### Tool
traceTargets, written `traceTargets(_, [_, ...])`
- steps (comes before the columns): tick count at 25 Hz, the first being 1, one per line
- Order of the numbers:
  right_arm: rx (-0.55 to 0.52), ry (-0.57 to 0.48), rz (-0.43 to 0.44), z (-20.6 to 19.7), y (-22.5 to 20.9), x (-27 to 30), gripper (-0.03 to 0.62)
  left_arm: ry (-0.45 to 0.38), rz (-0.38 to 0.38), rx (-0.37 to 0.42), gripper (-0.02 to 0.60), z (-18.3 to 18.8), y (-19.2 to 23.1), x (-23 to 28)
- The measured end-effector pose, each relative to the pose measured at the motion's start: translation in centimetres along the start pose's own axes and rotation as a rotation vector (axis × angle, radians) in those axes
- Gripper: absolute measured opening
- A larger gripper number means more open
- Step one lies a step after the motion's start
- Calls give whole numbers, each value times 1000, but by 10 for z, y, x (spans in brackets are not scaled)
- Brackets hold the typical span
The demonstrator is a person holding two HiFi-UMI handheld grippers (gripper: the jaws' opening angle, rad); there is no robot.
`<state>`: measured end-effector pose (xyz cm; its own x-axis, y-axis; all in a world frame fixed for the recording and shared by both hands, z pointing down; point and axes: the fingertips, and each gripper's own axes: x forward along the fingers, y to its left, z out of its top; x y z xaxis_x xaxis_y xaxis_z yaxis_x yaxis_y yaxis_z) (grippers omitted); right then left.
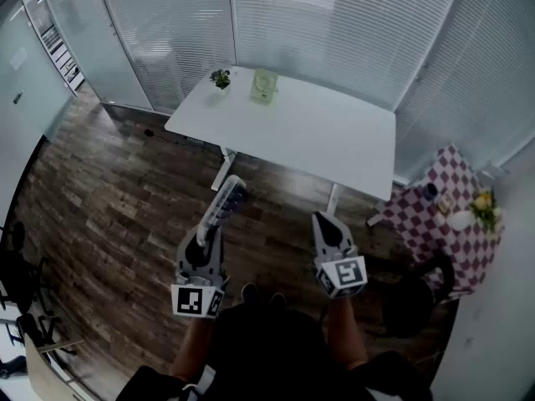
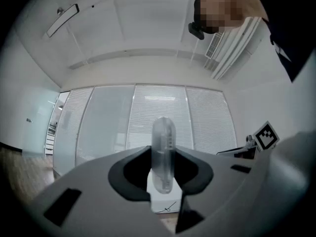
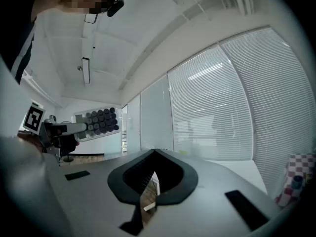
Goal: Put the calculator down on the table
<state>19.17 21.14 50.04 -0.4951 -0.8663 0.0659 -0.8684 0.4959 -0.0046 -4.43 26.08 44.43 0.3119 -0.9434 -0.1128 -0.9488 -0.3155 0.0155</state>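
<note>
Glass-walled office, wooden floor: left gripper [image 1: 212, 229] clamps a slim grey calculator [image 1: 227, 200], not yet set on the white rectangular table [image 1: 334, 132]; right gripper [image 1: 325, 220] closed, empty.

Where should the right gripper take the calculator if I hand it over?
Probably the free far end of the calculator, from above, jaws across its two broad faces. It stands on edge as a thin slab, and the left gripper clamps the near end. The right gripper is shut, so open it first.

an office room, with blinded glass partitions [image 1: 334, 32], a white table [image 1: 326, 140] and plank floor [image 1: 109, 199]
</note>
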Motion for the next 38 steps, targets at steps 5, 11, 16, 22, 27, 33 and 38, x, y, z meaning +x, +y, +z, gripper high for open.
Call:
traceTargets(5, [1, -8, 5, 1, 1, 0, 5, 14, 6, 0, 100, -4, 2, 3])
traceTargets(11, [-13, -16, 19, 5, 4, -2, 5, 17, 19, -10, 100, -7, 3, 3])
traceTargets(16, [0, -7, 29, -2, 2, -5, 5, 22, 19, -2, 100, -10, -6, -5])
traceTargets(22, [28, -25, 75, -10, 7, -13, 5, 50, 55, 4, 100, -20, -8, -21])
traceTargets(27, [30, -23, 108, -19, 6, -15, 5, 53, 62, 0, 100, -21, -13, -22])
traceTargets(33, [54, -28, 122, -15, 4, -1, 5, 22, 70, 9, 100, -18, 2, -4])
traceTargets(38, [42, -21, 114, -17, 0, 21, 5, 25, 62, 8, 100, -26, 24, 13])
